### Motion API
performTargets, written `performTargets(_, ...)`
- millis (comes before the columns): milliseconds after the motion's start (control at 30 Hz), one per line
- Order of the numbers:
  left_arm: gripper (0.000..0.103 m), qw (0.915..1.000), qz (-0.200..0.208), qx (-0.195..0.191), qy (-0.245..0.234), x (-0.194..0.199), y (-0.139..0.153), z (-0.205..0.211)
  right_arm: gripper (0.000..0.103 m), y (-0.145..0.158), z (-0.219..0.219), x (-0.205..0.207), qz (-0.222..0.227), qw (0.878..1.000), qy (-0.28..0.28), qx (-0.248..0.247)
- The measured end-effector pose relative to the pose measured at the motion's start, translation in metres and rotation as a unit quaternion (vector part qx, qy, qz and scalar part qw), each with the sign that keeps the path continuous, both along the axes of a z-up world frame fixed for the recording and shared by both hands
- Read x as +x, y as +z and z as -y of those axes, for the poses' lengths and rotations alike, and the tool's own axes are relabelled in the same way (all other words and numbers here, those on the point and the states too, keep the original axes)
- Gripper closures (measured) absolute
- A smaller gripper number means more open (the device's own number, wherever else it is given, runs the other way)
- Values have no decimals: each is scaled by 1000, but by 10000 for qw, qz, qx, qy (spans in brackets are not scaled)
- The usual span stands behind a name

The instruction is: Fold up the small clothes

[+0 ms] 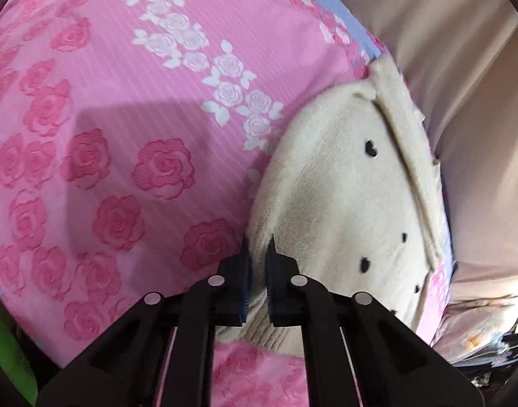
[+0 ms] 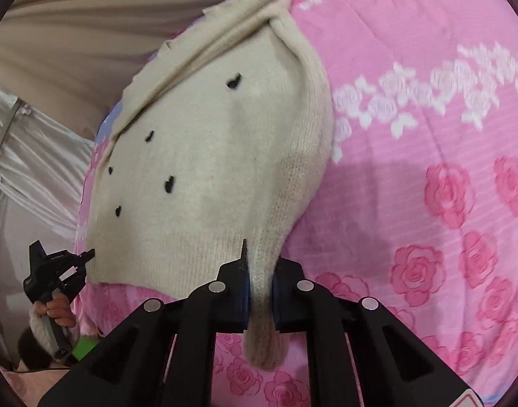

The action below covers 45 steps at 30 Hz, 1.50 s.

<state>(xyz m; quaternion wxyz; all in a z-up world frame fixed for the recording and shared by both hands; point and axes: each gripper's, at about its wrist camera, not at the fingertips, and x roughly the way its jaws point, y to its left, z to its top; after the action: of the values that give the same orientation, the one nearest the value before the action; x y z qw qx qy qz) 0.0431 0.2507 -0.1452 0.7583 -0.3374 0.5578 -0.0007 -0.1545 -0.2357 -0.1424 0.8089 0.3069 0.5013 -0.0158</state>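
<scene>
A small cream knit sweater [image 2: 218, 156] with black heart marks lies on a pink rose-print bedsheet [image 2: 428, 135]; it also shows in the left wrist view [image 1: 344, 196]. My right gripper [image 2: 260, 271] is shut on a bunched sleeve end of the sweater, which hangs down between the fingers. My left gripper [image 1: 258, 268] is shut on the sweater's lower edge. The left gripper also shows in the right wrist view [image 2: 89, 254], at the sweater's bottom left corner, held by a hand.
The pink sheet [image 1: 106, 118] spreads wide beside the sweater. Beige fabric [image 1: 462, 68] rises behind the bed's far edge. A white curtain or cover [image 2: 38, 156] hangs at the left. Cluttered items [image 1: 489, 339] lie off the bed at the right.
</scene>
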Motion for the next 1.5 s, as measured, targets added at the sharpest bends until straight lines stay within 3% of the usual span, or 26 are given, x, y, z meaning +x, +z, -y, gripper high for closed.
performTargets(100, 98, 9999, 48, -39, -137, -11, 21, -3, 95, 29, 13, -12, 47, 9996, 116, -240)
performTargets(233, 98, 9990, -56, -119, -436, -38, 33, 4, 96, 42, 23, -37, -282, 9972, 336, -607)
performTargets(467, 98, 9942, -954, -31, -491, -115, 4, 15, 97, 3, 39, -95, -1286, 9892, 552, -443)
performTargets(633, 98, 9925, -1165, -14, -359, -148, 10, 10, 98, -15, 29, -113, -1743, 9780, 1113, -268)
performTargets(800, 98, 9910, -1251, 120, -453, -152, 21, 13, 98, -13, 34, -112, -1819, 9702, 1596, -125)
performTargets(833, 98, 9913, -1247, 95, -399, -151, 26, 11, 98, -10, 37, -111, -1747, 9714, 1607, -43)
performTargets(900, 98, 9933, -1134, -67, -211, -148, 38, 6, 98, 12, 59, -105, -1189, 9838, 1273, 428)
performTargets(1033, 98, 9975, -470, -468, 258, -107, 80, -2, 98, 59, 92, -69, -119, 9948, 677, 753)
performTargets(1100, 98, 9966, -100, -739, 363, -75, 96, -2, 98, 78, 103, -48, 392, 9942, 445, 897)
performTargets(1267, 98, 9920, 756, -968, 287, -1, 123, 18, 98, 100, 124, 15, 1292, 9833, -207, 1268)
performTargets(1400, 98, 9890, 1232, -809, 137, 64, 138, 51, 98, 102, 136, 72, 1613, 9780, -564, 1192)
performTargets(1500, 98, 9885, 1328, -715, 131, 111, 139, 69, 98, 96, 148, 109, 1593, 9778, -769, 1128)
